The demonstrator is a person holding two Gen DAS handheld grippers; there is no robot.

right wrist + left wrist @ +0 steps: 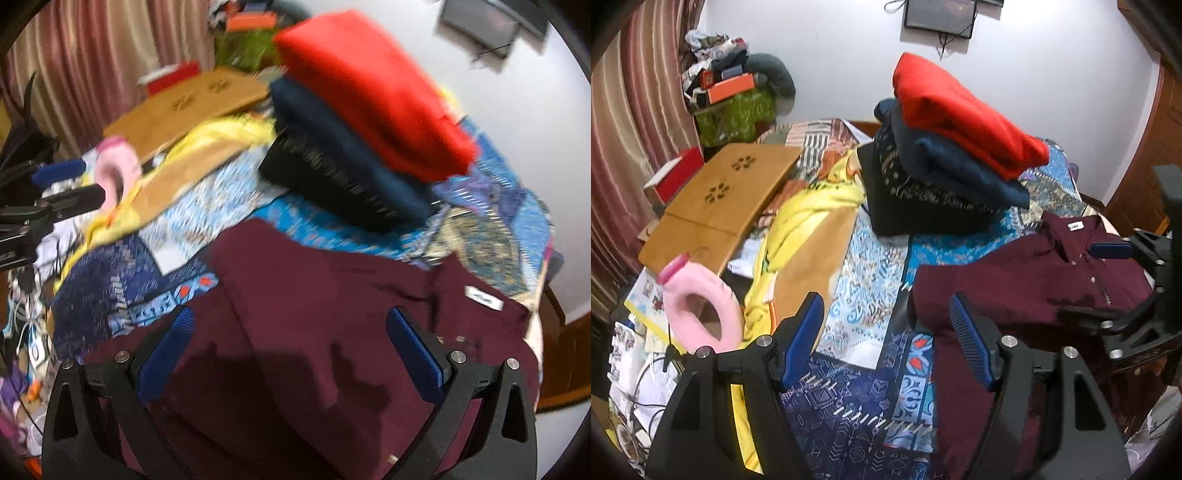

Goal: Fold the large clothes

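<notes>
Now both claws gape wide, empty: left claw (886, 332) and right claw (290, 350) over maroon shirt (314, 295).

My left gripper (886, 339) is spread wide, its 2 blue-padded fingers (803, 336) well apart with nothing between them. It hovers over the near left edge of the maroon shirt (1027, 280), with the right-hand finger above the shirt's left border and the left-hand finger off to the left of the shirt.

My right gripper (290, 354) is spread just as wide, its 2 blue pads (415, 354) clear of each other and clamping nothing. It sits low over the near middle of the maroon shirt, pointing toward the collar. In the left wrist view it reaches in from the right, over the shirt's collar end.
</notes>
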